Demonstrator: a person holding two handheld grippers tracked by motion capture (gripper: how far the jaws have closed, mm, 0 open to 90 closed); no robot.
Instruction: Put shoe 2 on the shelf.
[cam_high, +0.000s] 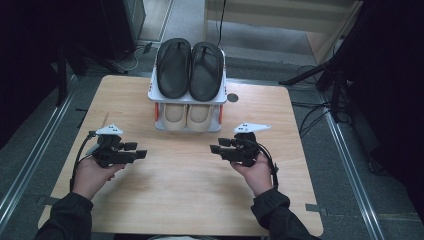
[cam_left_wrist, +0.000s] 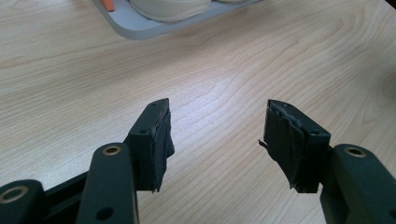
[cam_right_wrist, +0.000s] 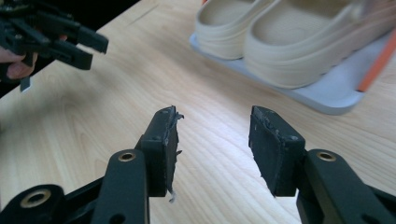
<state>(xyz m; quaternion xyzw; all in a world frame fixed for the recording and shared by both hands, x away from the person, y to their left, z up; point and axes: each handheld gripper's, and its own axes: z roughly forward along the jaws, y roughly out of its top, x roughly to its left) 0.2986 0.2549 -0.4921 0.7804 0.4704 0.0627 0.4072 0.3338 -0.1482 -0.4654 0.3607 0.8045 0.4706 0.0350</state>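
Black sandals (cam_high: 190, 69), beige shoes (cam_high: 187, 117), white rack (cam_high: 156, 91), light woodgrain table (cam_high: 190, 190).

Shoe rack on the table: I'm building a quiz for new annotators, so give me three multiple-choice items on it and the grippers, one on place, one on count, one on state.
1. Where do the black sandals sit?
A. on the rack's top shelf
B. on the bare table
C. between a gripper's jaws

2. How many beige shoes are on the lower shelf?
A. one
B. two
C. four

3. How does the right gripper stand?
A. shut on a shoe
B. shut on nothing
C. open with nothing between the jaws

Answers:
1. A, the high view shows the black pair side by side on top of the rack.
2. B, two beige toes show under the top shelf, and the right gripper view shows the same pair.
3. C, its own view shows bare table in the gap between the jaws.
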